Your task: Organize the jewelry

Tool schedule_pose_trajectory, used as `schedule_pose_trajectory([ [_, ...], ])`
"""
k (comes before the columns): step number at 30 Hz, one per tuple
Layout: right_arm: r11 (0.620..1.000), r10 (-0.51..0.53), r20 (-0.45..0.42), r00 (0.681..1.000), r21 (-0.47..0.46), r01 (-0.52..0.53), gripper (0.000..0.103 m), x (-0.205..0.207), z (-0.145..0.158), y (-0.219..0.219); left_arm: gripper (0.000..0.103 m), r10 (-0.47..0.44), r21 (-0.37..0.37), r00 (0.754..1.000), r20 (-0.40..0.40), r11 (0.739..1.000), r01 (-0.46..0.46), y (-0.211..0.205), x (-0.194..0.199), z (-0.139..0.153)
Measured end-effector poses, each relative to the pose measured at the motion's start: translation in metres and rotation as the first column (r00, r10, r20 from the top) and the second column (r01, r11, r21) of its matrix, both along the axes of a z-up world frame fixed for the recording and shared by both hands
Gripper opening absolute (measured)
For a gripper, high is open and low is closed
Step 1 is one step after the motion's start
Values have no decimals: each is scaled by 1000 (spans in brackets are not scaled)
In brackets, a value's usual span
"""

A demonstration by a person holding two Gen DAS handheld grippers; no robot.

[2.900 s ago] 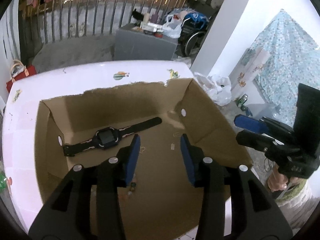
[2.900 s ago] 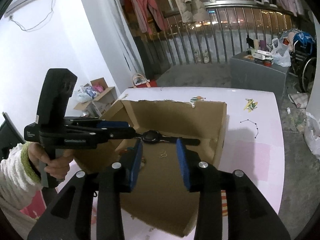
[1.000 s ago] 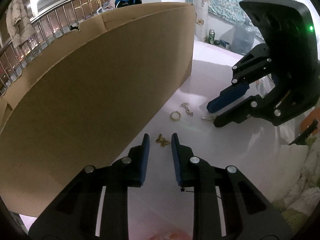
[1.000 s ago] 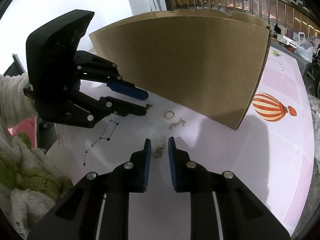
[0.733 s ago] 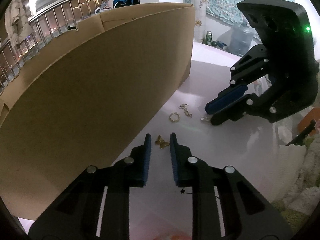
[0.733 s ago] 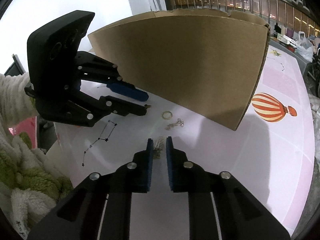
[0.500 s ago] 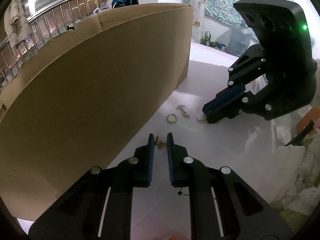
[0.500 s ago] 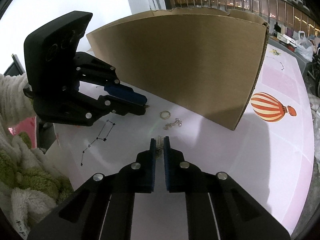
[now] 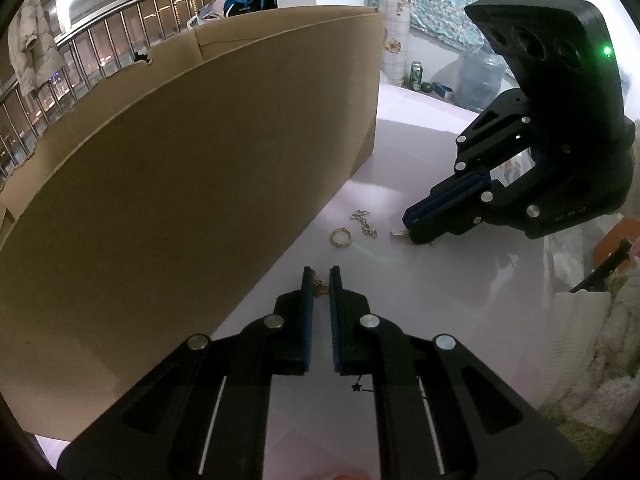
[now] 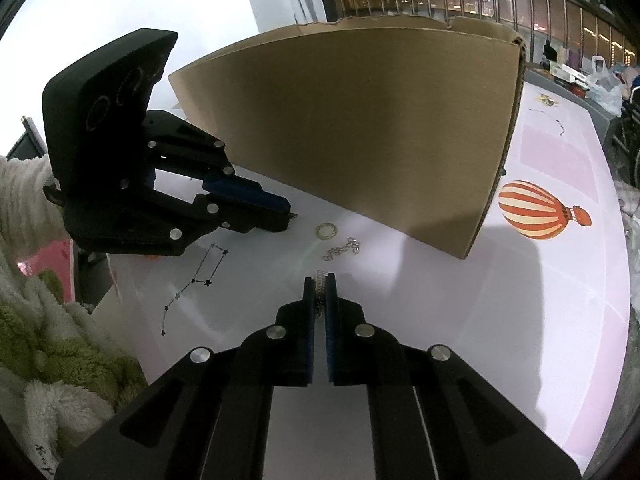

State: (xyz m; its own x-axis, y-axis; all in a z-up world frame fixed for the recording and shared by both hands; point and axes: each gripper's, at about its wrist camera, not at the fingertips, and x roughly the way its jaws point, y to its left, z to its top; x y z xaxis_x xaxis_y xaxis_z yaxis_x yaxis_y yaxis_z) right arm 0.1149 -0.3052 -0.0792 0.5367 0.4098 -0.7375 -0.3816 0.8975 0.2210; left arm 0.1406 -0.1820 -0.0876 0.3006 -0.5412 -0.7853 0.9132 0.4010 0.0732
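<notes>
My left tool (image 9: 318,274) is closing on a small gold butterfly-shaped charm (image 9: 319,285) that lies between its blue pads on the glossy white counter (image 9: 460,300), tight against the near wall of the big brown cardboard box (image 9: 180,168). My right tool (image 10: 319,282) has narrowed to a slit and pinches a short silver ladder-link chain piece (image 10: 320,280), its tips down at the counter.

Just beyond both tools, untouched, lie a plain gold ring (image 10: 327,230) and a short silver link chain (image 10: 342,249), near each other at the foot of the box.

So I judge the job barely begun: two pieces are being gripped, neither is lifted, and both must go over the box wall; the ring and the chain are left. I cannot see inside the box from here.
</notes>
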Motion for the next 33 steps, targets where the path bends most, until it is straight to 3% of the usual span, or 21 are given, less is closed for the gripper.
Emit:
schedule_pose_trajectory([
  [10, 1000, -10, 5, 1000, 9, 10, 4, -1, 1, -1, 7, 14, -6, 1000, -8, 1000, -14, 1, -1, 1],
  [12, 1000, -11, 6, 1000, 11, 11, 4, -2, 2, -1, 0, 15, -14, 1000, -12, 1000, -16, 2, -1, 2],
  [25, 1000, -20, 17, 1000, 10, 19, 4, -7, 7, 2, 0, 57, -22, 998, -18, 998, -58, 8, -4, 9],
  [27, 1000, -21, 17, 1000, 10, 21, 4, -8, 6, 3, 7, 64, -24, 998, -19, 998, -64, 7, -5, 9],
  [29, 1000, -21, 16, 1000, 11, 21, 4, -8, 6, 3, 27, 77, -22, 997, -17, 997, -77, 4, -5, 7],
  [33, 1000, -27, 15, 1000, 14, 26, 4, -9, 5, 3, 28, 108, -12, 994, -25, 994, -108, 1, 0, 2],
])
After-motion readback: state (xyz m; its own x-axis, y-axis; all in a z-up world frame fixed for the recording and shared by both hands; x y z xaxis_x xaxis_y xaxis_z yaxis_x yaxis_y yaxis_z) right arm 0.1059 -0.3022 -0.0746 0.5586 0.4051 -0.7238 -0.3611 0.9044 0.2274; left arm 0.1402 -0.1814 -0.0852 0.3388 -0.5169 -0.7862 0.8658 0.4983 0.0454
